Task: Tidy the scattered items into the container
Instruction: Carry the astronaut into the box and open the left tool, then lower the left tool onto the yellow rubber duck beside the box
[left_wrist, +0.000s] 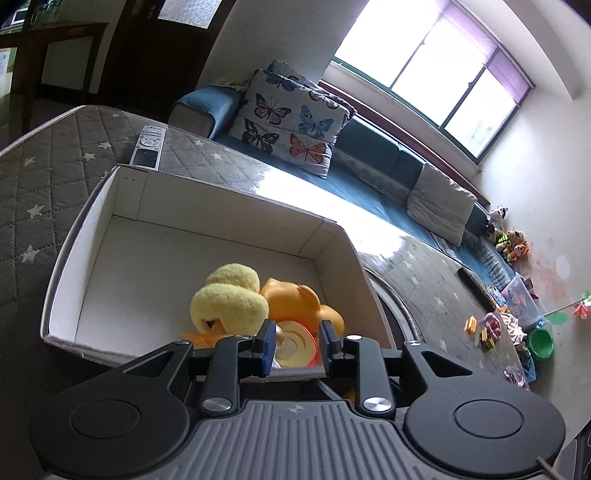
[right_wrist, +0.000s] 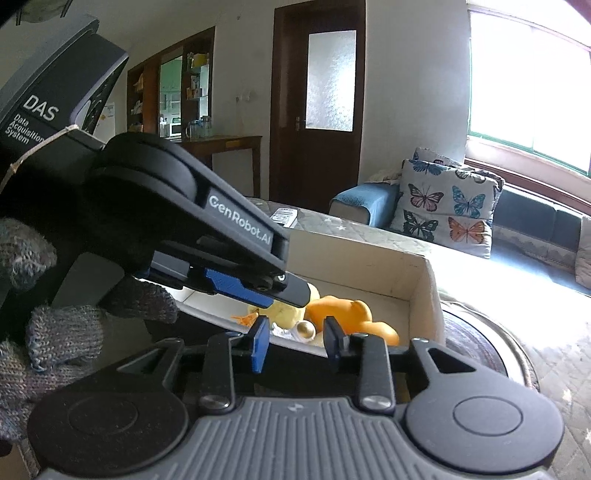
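Observation:
A white open box (left_wrist: 207, 192) stands on the quilted table. Inside it lie a yellow plush toy (left_wrist: 229, 299), an orange rubber toy (left_wrist: 295, 299) and a round yellow-and-orange piece (left_wrist: 295, 345). My left gripper (left_wrist: 297, 341) is open over the box's near edge, its jaws standing either side of the round piece without closing on it. In the right wrist view the box (right_wrist: 417, 280) holds the same plush (right_wrist: 288, 314) and orange toy (right_wrist: 351, 314). My right gripper (right_wrist: 297, 341) is open and empty just before the box. The left gripper's body (right_wrist: 207, 229) reaches in from the left above it.
A grey remote (left_wrist: 147, 146) lies on the star-quilted table (left_wrist: 44, 177) behind the box. A blue sofa with a butterfly cushion (left_wrist: 291, 118) stands beyond. Small toys (left_wrist: 487, 328), a green bowl (left_wrist: 541, 341) and a plastic bin lie at the far right. A gloved hand (right_wrist: 48, 332) holds the left gripper.

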